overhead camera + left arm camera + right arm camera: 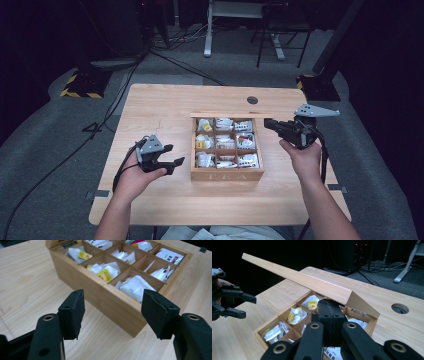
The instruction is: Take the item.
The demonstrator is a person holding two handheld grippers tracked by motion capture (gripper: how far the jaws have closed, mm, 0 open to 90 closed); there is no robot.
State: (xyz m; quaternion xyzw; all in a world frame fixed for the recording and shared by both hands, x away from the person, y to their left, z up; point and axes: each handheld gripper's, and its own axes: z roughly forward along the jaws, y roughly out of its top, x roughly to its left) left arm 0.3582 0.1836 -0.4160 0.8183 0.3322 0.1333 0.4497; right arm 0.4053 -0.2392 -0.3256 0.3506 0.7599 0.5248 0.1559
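Bamboo-coloured wood makes up the tea box (227,174) — a square case split into nine compartments, each stuffed with white sachets (136,286), some carrying yellow tags. It sits on the table (165,102), slightly right of centre, with faint lettering on its front wall that looks like "TEA". Its lid (297,277) stands raised along the far edge. We see the left gripper (170,156) just beside the box's left wall, jaws apart with nothing between them. The right gripper (267,123) hovers at the far right corner, jaws pressed together — empty, as far as we can tell.
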